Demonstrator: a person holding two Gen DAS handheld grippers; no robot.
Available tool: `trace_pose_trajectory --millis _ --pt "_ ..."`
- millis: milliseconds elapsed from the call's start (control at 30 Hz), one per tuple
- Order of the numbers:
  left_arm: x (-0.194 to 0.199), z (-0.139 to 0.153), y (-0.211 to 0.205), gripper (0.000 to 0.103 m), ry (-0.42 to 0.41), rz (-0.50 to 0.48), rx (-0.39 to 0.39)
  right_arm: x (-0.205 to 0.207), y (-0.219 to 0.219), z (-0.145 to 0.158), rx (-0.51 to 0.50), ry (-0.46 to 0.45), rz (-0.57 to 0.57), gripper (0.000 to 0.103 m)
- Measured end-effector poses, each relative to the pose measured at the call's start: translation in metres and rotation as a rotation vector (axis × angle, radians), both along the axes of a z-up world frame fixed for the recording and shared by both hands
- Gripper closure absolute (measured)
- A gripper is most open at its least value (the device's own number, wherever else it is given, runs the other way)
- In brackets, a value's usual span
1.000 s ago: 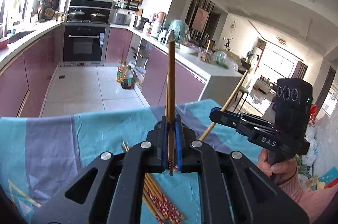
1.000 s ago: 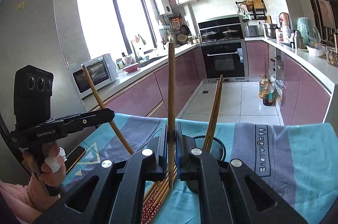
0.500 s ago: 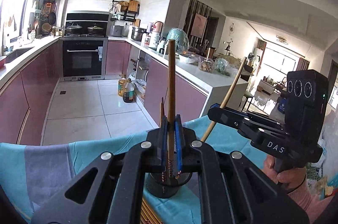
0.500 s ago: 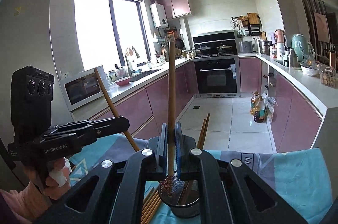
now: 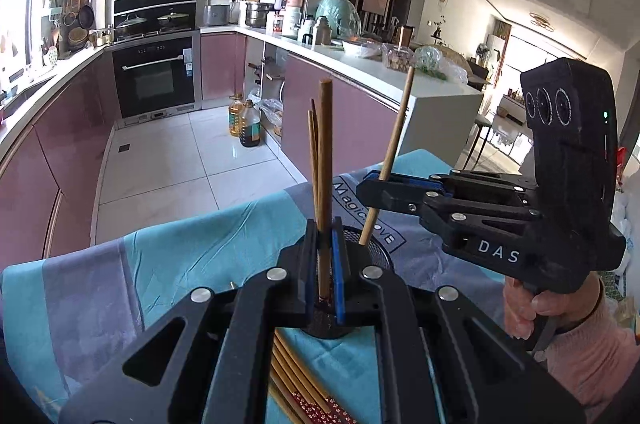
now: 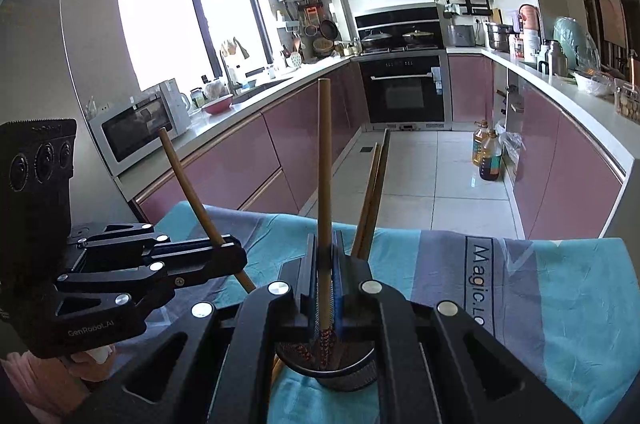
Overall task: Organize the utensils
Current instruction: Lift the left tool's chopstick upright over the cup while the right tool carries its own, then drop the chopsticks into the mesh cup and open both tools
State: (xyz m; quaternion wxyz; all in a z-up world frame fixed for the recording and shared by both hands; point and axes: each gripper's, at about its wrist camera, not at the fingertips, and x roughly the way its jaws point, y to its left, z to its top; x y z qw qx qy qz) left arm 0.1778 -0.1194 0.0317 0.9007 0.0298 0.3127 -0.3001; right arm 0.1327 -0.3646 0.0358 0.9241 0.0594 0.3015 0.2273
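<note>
Left wrist view: the left gripper [image 5: 324,268] has its fingers pinching one upright chopstick [image 5: 325,159], whose lower end sits over the black mesh holder [image 5: 374,248].
Left gripper fingers: pressed on the stick, blue pads on either side of it.
Right gripper, seen from the left: the right gripper [image 5: 370,189] carries white lettering "DAS" on its black body; a hand [image 5: 532,308] in a pink sleeve grips its handle.
Right gripper fingers: pinching a second chopstick [image 5: 390,159], tilted, its lower tip at the holder's rim.
Holder contents: two more chopsticks [image 5: 313,147] stand in the holder just behind the left-held one.
Loose chopsticks: a bundle [image 5: 298,380] with red patterned ends lies on the cloth below the left gripper.
Cloth writing: the teal and grey cloth [image 5: 192,256] on the desk reads "Magic.LOVE", partly covered by the holder.
Right wrist view: the right gripper [image 6: 325,284] holds its stick [image 6: 324,159] upright, patterned tip inside the holder [image 6: 352,372].
Left gripper label: the left gripper [image 6: 232,256] shows "GenRobot.AI" on its side.
Cloth writing, right view: "Magic.Lo" runs down the grey stripe [image 6: 480,280], the remainder cut off.
</note>
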Motion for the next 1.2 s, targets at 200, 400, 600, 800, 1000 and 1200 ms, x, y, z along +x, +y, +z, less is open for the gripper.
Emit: trace_pose_trajectory --millis 200,400,600,800,1000,1200 --pt "0.024 -0.016 -0.004 0.095 0.075 -0.006 0.028 0.015 0.008 -0.017 -0.027 0.08 -0.001 0.097" --pt "0.038 -0.02 -0.007 0.095 0.087 0.005 0.032 0.021 0.008 -0.025 -0.025 0.101 -0.02 0.096" --pt "0.037 -0.023 -0.006 0.088 0.076 0.026 0.024 0.02 0.007 -0.024 -0.017 0.097 -0.055 0.084" --pt "0.024 -0.023 0.014 0.079 0.034 0.083 -0.009 0.001 0.003 -0.017 0.004 0.055 -0.054 0.075" --pt "-0.011 -0.021 0.047 0.067 -0.059 0.143 -0.034 -0.042 0.013 -0.006 -0.007 -0.028 0.027 0.066" --pt "-0.047 -0.04 0.074 0.041 -0.08 0.192 -0.028 -0.078 0.029 -0.018 -0.011 -0.038 0.131 0.057"
